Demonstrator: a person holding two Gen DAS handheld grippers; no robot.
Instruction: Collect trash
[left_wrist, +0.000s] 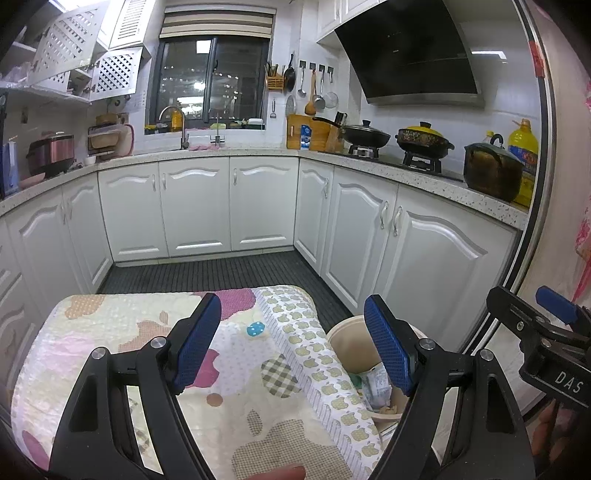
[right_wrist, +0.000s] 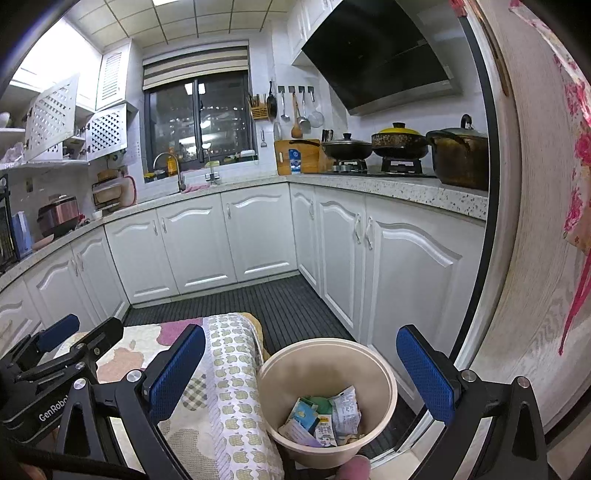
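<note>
Beige plastic, round and deep, the trash bin (right_wrist: 327, 402) stands on the dark ribbed floor mat (right_wrist: 288, 306) straight ahead of the right gripper (right_wrist: 301, 380), framed between its two blue-padded fingers (right_wrist: 424, 380). Those fingers are spread wide and grasp nothing. Crumpled wrappers and small cartons (right_wrist: 325, 421) lie heaped at the bottom of the bin, a silvery packet against its right-hand inner wall.

Off to that gripper's left lies a low surface draped in a patchwork quilt (right_wrist: 225, 387), its apple-print border hanging just beside the bin's rim.

The left gripper (left_wrist: 291, 343) hovers above that same quilt (left_wrist: 122, 332), its fingers (left_wrist: 197, 343) also parted with nothing between them. Its right finger overlaps the near part of the bin (left_wrist: 351, 347), which sits just past the quilt's edge to that gripper's right, with some of the wrappers (left_wrist: 376, 387) showing inside.

Beyond both grippers run white cabinet doors (right_wrist: 199, 243) under a speckled countertop (right_wrist: 406, 192).
</note>
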